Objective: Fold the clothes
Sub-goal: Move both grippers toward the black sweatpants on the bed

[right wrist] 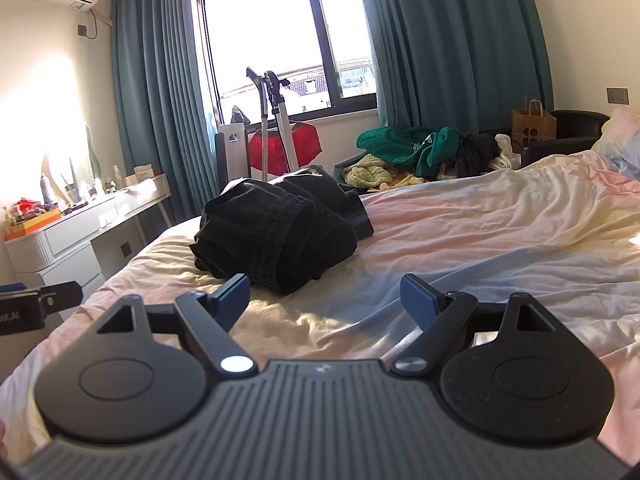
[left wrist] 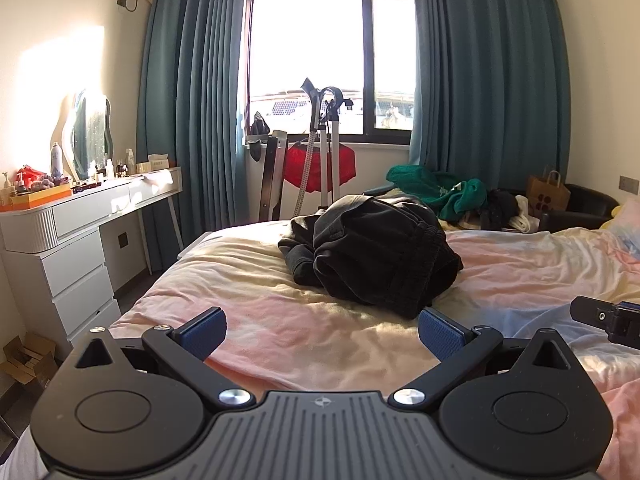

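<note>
Bed (left wrist: 280,320) filled lower frame, bare pastel sheet spreading right of center. Black clothes pile (left wrist: 372,248) sat bunched mid-frame near the bed's left edge. Left gripper (left wrist: 320,334) jaws spread, empty, just short of pile. Right gripper (right wrist: 324,300) jaws spread, empty, over open sheet. No readable writing.

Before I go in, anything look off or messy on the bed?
The black clothes lie in a crumpled heap on the bed, not spread flat. Behind it, green clothes and other laundry are piled loosely. Both the left gripper and right gripper are open and empty.
</note>
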Motion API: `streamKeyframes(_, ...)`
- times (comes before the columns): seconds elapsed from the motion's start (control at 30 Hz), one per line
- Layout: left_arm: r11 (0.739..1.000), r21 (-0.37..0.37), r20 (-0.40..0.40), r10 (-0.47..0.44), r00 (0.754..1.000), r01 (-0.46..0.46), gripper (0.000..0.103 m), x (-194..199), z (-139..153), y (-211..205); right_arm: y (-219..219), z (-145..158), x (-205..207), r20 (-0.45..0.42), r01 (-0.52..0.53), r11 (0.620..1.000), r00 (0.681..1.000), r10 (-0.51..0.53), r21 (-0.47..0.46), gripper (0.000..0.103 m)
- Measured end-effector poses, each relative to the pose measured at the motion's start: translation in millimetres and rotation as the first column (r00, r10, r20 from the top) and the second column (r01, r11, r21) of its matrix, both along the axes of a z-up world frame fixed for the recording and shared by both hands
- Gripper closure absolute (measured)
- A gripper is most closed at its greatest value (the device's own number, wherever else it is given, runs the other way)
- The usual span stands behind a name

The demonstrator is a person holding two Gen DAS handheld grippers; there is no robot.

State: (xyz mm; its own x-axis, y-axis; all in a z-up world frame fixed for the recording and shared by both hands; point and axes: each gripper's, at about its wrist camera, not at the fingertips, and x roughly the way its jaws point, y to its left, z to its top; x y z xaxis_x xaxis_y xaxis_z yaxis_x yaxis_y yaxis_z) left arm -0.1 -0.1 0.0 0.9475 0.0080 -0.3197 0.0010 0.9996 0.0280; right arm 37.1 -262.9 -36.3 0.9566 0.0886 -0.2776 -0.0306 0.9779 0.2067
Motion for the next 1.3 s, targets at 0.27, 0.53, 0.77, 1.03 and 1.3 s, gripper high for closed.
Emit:
streamKeyframes(0.27,1.000,0.001,0.005,-0.005,1.000,0.005,0.000,-2.5,0.3,-2.2,-0.7,0.8,0.8,-0.001,-0.009,1.000,1.000,0.009,0.003,0.019)
streamKeyframes(0.53,1.000,0.009,-0.004,0.011,1.000,-0.010,0.000,3.2,0.1,3.1,22.1,28.7,22.6,0.006,-0.018,0.999,1.000,0.019,-0.029,0.019)
streamKeyframes(0.77,1.000,0.018,0.008,0.017,1.000,-0.017,0.000,1.5,-1.2,5.2,20.2,46.7,42.3,0.054,-0.019,0.999,0.998,0.022,-0.050,0.019)
streamKeyframes(1.03,1.000,0.024,-0.026,0.019,0.999,-0.019,0.000,11.3,-12.1,1.6,8.2,9.3,28.6,-0.019,-0.004,1.000,1.000,0.004,-0.007,0.019)
streamKeyframes(1.3,0.998,0.056,-0.007,0.013,1.000,-0.013,0.000,18.0,-24.5,-5.5,8.2,8.3,33.5,-0.008,-0.020,0.999,1.000,0.021,0.027,0.019)
